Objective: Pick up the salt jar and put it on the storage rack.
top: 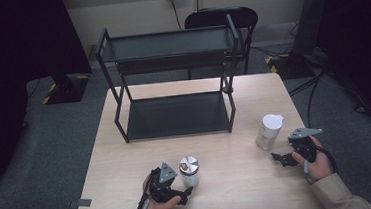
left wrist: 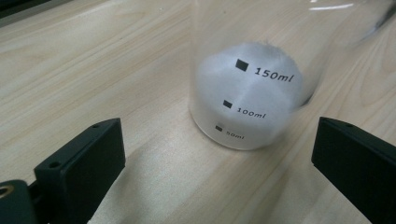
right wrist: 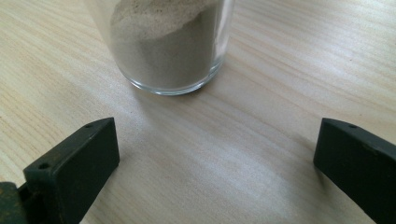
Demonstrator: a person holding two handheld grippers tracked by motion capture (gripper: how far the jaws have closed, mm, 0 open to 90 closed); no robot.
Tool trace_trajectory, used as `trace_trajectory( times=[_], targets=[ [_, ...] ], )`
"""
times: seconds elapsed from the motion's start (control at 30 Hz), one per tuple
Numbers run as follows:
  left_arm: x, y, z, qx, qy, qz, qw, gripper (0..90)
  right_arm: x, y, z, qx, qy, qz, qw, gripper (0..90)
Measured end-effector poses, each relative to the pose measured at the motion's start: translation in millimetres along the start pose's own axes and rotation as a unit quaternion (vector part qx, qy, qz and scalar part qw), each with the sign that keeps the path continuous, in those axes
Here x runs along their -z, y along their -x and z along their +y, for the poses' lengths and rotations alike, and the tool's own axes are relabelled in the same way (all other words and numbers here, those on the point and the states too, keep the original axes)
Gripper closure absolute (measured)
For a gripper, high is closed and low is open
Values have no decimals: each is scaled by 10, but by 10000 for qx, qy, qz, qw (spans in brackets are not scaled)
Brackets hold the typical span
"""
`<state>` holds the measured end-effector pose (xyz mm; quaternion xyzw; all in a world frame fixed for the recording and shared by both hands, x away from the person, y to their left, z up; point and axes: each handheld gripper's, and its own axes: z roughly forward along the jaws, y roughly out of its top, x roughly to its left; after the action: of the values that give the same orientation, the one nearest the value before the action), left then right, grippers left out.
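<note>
left claw (top: 184,192) gapes wide, released, at 6 o'clock on the desk (top: 127,159), silver-lidded jar (top: 189,170) just beyond it. right claw (top: 281,159) at 4 o'clock, also released, beside the white-lidded jar (top: 270,131). black shelf rack (top: 171,80) stands at 12.

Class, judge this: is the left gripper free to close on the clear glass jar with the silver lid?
Probably yes: the left gripper is open and the silver-lidded glass jar stands just ahead on bare wooden table, nothing between them.
</note>
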<state>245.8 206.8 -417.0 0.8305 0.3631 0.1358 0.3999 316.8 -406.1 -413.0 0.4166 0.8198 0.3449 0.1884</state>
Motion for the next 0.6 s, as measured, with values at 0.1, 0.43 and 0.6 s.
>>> trace_trajectory(
  times=[0.1, 0.43, 0.6],
  targets=[
    [0, -4, -10, 18, 28, -29, 10000, 22, 0, 0, 0, -1, 1, 0, 10000, 0],
    [-23, -8, 3, 95, 61, -71, 9999, 21, -1, -1, -1, 0, 4, 0, 10000, 0],
    [-37, -20, -2, 191, 120, -93, 9997, 20, -1, -1, -1, 0, 4, 0, 10000, 0]
  ],
)
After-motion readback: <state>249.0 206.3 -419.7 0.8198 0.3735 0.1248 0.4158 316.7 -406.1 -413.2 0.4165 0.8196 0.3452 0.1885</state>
